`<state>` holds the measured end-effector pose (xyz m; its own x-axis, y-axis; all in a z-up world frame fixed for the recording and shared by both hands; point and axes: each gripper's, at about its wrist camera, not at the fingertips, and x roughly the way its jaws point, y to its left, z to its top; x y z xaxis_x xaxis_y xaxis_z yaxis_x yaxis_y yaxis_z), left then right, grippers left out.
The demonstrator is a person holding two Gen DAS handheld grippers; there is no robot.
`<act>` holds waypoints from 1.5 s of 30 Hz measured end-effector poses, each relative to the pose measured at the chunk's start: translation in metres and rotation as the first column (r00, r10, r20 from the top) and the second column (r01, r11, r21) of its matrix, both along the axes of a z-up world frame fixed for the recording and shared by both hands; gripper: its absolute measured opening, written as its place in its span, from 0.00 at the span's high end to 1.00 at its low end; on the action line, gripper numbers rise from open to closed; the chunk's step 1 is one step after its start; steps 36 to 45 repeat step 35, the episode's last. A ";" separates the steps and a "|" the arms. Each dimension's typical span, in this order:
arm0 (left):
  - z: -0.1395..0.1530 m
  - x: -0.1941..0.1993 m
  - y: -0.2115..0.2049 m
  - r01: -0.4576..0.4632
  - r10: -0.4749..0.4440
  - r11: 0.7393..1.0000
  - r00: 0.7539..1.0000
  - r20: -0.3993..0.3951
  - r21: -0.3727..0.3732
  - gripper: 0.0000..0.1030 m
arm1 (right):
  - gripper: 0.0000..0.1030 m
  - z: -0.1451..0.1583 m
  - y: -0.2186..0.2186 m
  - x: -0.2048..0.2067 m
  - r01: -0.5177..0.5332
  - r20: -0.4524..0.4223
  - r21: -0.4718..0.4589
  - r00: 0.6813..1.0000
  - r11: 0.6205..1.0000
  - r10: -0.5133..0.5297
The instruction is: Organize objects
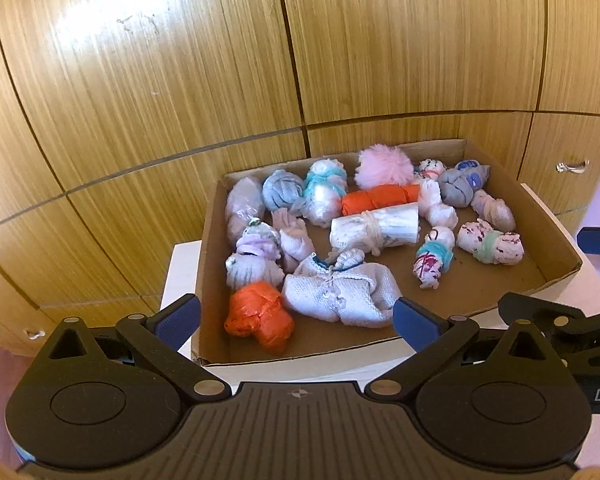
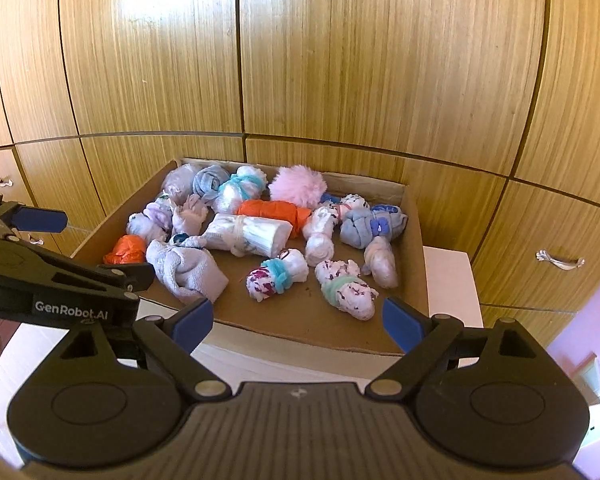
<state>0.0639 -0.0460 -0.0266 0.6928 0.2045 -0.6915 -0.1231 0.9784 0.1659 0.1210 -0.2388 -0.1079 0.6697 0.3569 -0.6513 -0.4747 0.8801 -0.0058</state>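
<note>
Both claws (image 1: 296, 320) (image 2: 298, 318) spread, empty | white roll (image 1: 374, 230) lies crosswise in cardboard box (image 1: 556, 240)

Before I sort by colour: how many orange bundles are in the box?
2: one orange bundle in the near left corner, one orange roll mid-box before the pink pompom. Others may be hidden.

I see bare cardboard box (image 2: 300, 312) floor along the near edge, open for my gripper; tied bundles crowd the rest, wooden cabinets (image 2: 340, 60) close behind.
</note>
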 end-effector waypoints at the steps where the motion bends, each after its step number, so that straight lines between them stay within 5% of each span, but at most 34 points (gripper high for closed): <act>1: 0.000 0.000 0.000 0.001 -0.001 1.000 1.000 -0.001 -0.002 0.00 | 0.12 0.000 0.000 0.000 0.001 0.002 0.000 1.000 1.000 -0.001; 45: 0.017 0.018 -0.005 0.031 -0.031 1.000 0.999 0.021 -0.006 0.01 | 0.12 -0.004 -0.001 0.005 0.014 -0.003 0.021 1.000 1.000 -0.014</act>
